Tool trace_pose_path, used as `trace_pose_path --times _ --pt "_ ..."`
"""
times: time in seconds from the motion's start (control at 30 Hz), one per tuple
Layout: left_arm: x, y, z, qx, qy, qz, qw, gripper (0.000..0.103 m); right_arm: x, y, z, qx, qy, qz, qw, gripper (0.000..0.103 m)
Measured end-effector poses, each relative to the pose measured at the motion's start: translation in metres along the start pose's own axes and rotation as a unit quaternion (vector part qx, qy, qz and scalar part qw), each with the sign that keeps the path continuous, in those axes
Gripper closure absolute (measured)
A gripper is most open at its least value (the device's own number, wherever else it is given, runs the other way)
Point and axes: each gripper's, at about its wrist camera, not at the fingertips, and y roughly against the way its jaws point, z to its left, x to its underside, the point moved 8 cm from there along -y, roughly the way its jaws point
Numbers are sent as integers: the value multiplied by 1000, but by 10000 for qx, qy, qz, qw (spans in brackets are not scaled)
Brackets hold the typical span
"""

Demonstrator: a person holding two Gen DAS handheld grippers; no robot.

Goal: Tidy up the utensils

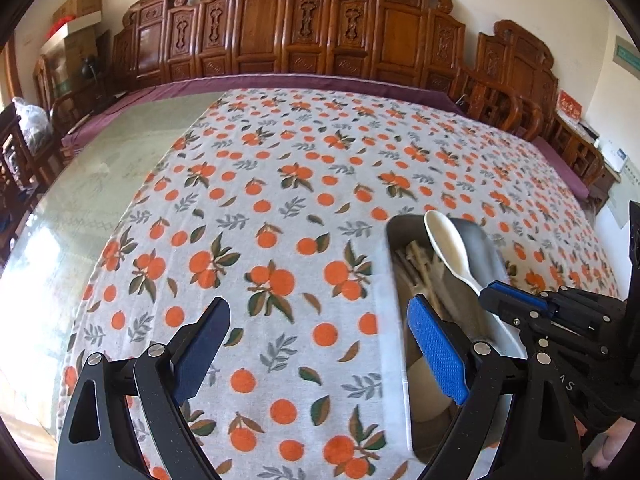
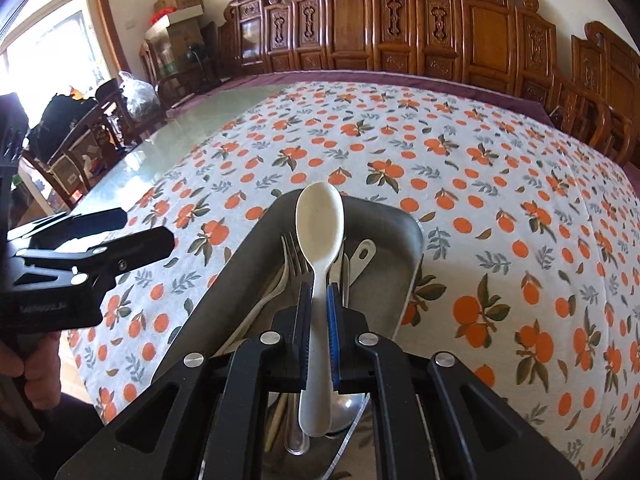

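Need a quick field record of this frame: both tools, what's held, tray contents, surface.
left tool: open, empty, over the tablecloth beside the tray
right tool: shut on the cream spoon's handle
cream spoon: bowl forward, held above the tray
metal tray: on the tablecloth, holds loose cutlery
fork: in the tray, tines pointing away
other tray contents: pale handles, a metal spoon, not all identifiable
tablecloth: white with an orange-fruit print

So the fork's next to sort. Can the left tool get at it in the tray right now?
Probably not yet: the left tool is open and empty, but the right tool holds the white spoon above the fork in the tray.
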Motion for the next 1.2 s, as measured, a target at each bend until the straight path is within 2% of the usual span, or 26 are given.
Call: trace_pose_path --times 0.17,0.37,0.43,0.6,0.73,1.0,1.1,1.17,1.2 --pt "4 -7 8 -64 49 115 9999 16 2 -17 3 126 -56 187 9997 94" --pt "5 -9 12 -80 126 151 9998 16 6 -27 3 -71 -311 280 9991 93" --pt "5 -9 12 -78 129 152 9998 16 6 -25 6 -216 -335 221 9990 93" --pt "4 -9 11 -83 127 138 9998 16 3 -14 6 -294 -275 83 9992 93" --pt "4 -7 2 -84 25 112 9999 16 1 6 1 -321 -180 -185 9992 93" --pt "4 5 -22 28 -161 -28 9999 16 2 44 -29 67 -140 -567 9983 72" --pt "5 9 -32 97 -197 -59 9997 16 2 58 -43 218 -192 -700 9971 57" --pt "5 13 -41 148 -246 -95 9995 16 3 69 -52 334 -242 -810 9959 42" --pt "5 14 -43 162 -264 -109 9995 16 4 71 -55 360 -259 -825 9956 39"
